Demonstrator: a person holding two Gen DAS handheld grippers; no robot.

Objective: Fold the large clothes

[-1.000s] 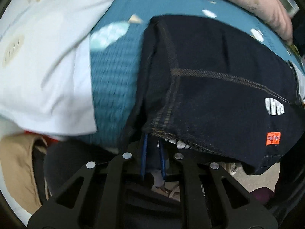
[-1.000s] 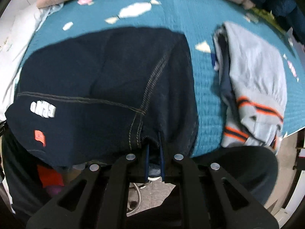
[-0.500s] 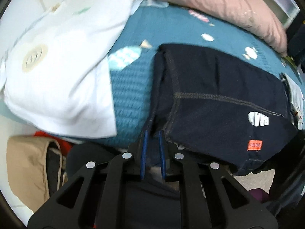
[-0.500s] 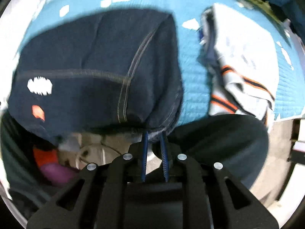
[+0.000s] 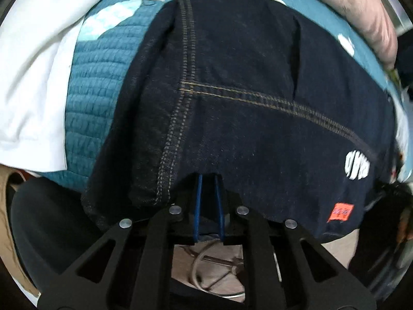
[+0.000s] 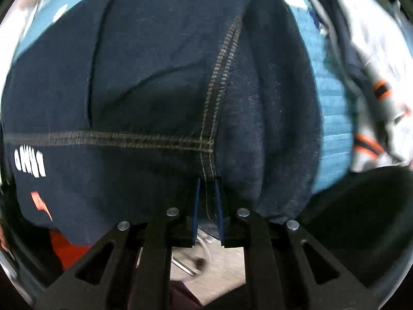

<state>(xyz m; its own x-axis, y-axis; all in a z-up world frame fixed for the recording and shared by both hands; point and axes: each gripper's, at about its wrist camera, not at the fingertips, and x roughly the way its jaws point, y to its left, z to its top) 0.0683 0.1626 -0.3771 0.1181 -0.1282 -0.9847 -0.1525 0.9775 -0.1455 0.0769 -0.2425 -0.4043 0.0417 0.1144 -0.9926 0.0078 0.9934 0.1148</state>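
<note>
A dark navy garment (image 5: 258,98) with tan double stitching, a white print and an orange tag lies folded on a teal quilted bed (image 5: 90,82). It fills the right wrist view (image 6: 155,90) too. My left gripper (image 5: 207,180) is shut on the garment's near edge, left of its middle. My right gripper (image 6: 206,183) is shut on the same near edge, on the stitched seam. The near edge hangs over the bed's front.
A white cloth (image 5: 33,59) lies at the left of the bed and a pink quilt (image 5: 361,18) at the back. A grey garment with orange stripes (image 6: 374,77) lies to the right. Floor and a wire object (image 5: 206,266) show below.
Both grippers have moved forward and closer onto the navy garment's near edge. Half a second ago they sat just off the edge; now the cloth is between the fingers.
</note>
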